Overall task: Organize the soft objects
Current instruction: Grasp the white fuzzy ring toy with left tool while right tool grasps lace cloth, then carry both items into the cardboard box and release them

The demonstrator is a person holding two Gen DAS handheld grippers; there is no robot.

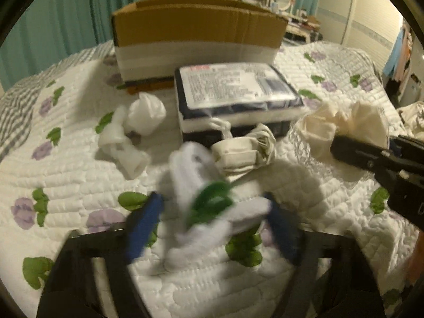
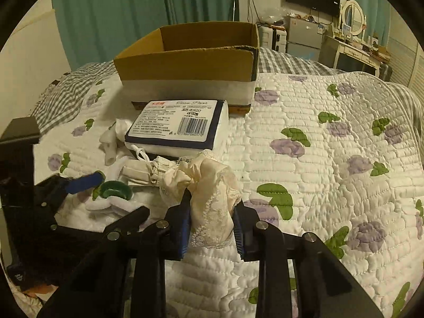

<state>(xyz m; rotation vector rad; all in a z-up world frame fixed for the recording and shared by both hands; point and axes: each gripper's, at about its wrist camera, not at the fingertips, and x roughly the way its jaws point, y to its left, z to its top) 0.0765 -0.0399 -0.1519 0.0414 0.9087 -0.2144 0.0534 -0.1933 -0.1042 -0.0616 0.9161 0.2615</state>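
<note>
Left wrist view: the left gripper (image 1: 212,212) stands wide open around a blurred white sock (image 1: 196,175) with a green loop (image 1: 212,198) on the quilt (image 1: 79,185); a cream bag (image 1: 246,151), tissue pack (image 1: 238,98) and box (image 1: 196,39) lie farther off; white wads (image 1: 132,129) far left.

Right wrist view: the right gripper (image 2: 212,225) is closed on a cream lace cloth (image 2: 212,198), near the quilt (image 2: 318,159); the pack (image 2: 177,124) and box (image 2: 190,63) sit beyond.

Quilt (image 2: 331,185): white, purple flowers, green leaves. Box (image 2: 185,65): brown, white band. Lace cloth (image 2: 212,198): cream. Curtain (image 2: 119,13): teal.
</note>
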